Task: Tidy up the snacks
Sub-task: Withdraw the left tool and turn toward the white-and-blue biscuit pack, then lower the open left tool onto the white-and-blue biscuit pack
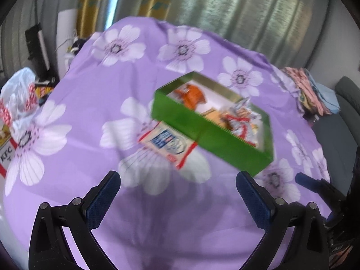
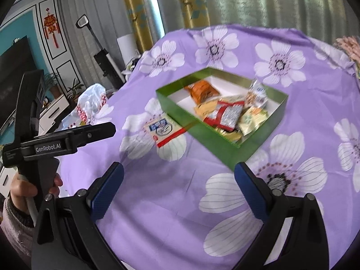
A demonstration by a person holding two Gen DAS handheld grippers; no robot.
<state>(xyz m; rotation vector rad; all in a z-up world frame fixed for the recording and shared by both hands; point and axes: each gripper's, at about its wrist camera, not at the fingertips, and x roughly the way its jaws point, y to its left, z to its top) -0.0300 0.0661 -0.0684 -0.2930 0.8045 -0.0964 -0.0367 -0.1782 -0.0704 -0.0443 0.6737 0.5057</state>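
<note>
Both the left gripper and right gripper hover with jaws wide apart, holding nothing

left gripper: black plastic frame with two angled arms; each finger faced with a blue pad of fine ribbed texture
left gripper hardware: round silver pivot pins on each arm, two per side
right gripper: same build, black arms, blue textured pads on the inner faces
right gripper hardware: silver pins at the arm joints
marking: white lettering "GenRobot.AI" on the side of the left gripper's black body, seen from the right wrist view
hand: wrapped on a black pistol-style handle
sleeve: fuzzy, pale pinkish-grey cuff
</note>
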